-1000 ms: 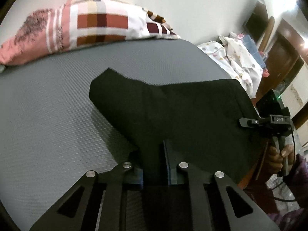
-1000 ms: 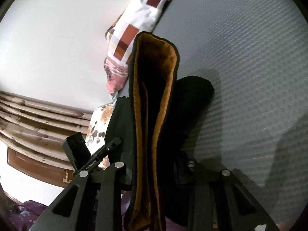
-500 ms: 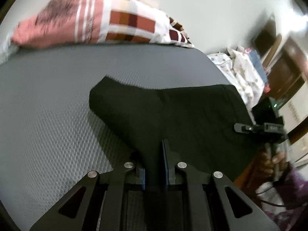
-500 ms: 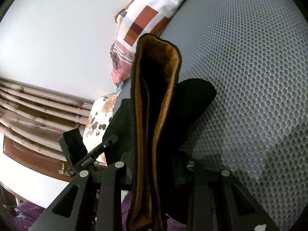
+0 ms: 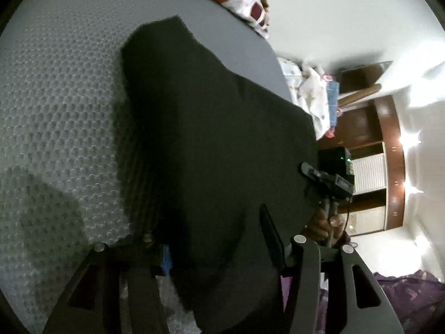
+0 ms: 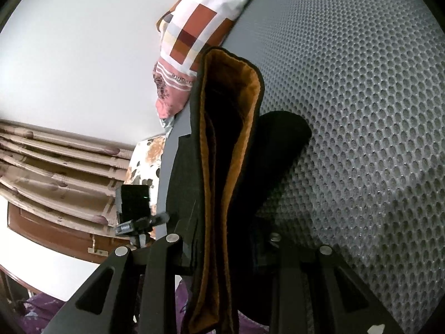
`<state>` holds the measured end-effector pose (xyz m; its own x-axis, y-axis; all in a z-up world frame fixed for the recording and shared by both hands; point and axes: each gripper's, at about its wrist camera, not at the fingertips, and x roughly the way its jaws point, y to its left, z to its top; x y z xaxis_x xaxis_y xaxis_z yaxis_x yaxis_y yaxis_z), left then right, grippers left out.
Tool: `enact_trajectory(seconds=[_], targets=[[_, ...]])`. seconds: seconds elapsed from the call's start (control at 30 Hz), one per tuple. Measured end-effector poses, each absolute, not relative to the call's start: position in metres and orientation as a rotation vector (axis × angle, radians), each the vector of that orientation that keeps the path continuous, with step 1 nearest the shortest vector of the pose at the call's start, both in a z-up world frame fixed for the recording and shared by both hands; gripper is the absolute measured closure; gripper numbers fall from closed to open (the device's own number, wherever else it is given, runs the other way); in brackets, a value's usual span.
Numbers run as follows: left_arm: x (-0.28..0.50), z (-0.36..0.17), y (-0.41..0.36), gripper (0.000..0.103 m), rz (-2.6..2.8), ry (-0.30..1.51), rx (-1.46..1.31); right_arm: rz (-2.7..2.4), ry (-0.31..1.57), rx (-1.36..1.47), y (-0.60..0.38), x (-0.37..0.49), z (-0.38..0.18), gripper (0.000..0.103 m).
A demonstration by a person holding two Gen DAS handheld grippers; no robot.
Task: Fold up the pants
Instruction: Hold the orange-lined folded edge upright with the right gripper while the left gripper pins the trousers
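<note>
Black pants [image 5: 211,144] lie spread on the grey mesh mattress [image 5: 55,111]. My left gripper [image 5: 214,247] hangs low over their near edge. Its jaws are opening, and the cloth lies loose between the spread fingers without being pinched. In the right wrist view, my right gripper [image 6: 225,239] is shut on the folded waistband of the pants [image 6: 228,139]. The waistband stands up and shows its orange lining. The right gripper also shows in the left wrist view as a black tool [image 5: 328,181], held by a hand [image 5: 319,225] at the pants' far corner.
A checked pillow [image 6: 200,27] lies at the head of the mattress [image 6: 361,111], against the white wall. A heap of printed cloth [image 5: 311,89] sits beyond the bed's edge. Wooden furniture [image 6: 55,167] stands beside the bed.
The left jaws were shut on the black cloth and have spread apart, letting it go. The left gripper rolled and sank closer to the mattress. The right gripper keeps its grip.
</note>
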<state>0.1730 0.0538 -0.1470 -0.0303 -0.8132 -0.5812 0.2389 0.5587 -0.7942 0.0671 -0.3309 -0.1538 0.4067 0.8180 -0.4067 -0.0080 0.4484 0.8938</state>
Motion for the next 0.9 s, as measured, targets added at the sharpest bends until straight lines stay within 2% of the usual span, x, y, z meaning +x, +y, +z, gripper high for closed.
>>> enact_trajectory(seconds=[0.1, 0.17, 0.2, 0.37, 0.57, 0.9], targets=[[0.184, -0.147, 0.05, 0.05, -0.874, 1.31, -0.59, 0.648, 1.027, 0.989, -0.334, 0.069, -0.159, 0.076], [0.186, -0.144, 0.04, 0.063, -0.844, 1.277, -0.528, 0.647, 1.029, 0.995, -0.334, 0.068, -0.16, 0.076], [0.182, -0.137, 0.031, 0.074, -0.814, 1.252, -0.422, 0.644, 1.03, 0.995, -0.335, 0.067, -0.16, 0.076], [0.168, -0.123, 0.018, 0.084, -0.739, 1.188, -0.283, 0.628, 1.018, 0.971, -0.332, 0.069, -0.156, 0.077], [0.146, -0.099, 0.01, 0.088, -0.695, 1.073, -0.074, 0.651, 0.986, 1.014, -0.325, 0.072, -0.15, 0.077], [0.154, -0.075, 0.043, 0.088, -0.588, 0.986, -0.046, 0.715, 0.967, 1.018, -0.293, 0.094, -0.137, 0.077]])
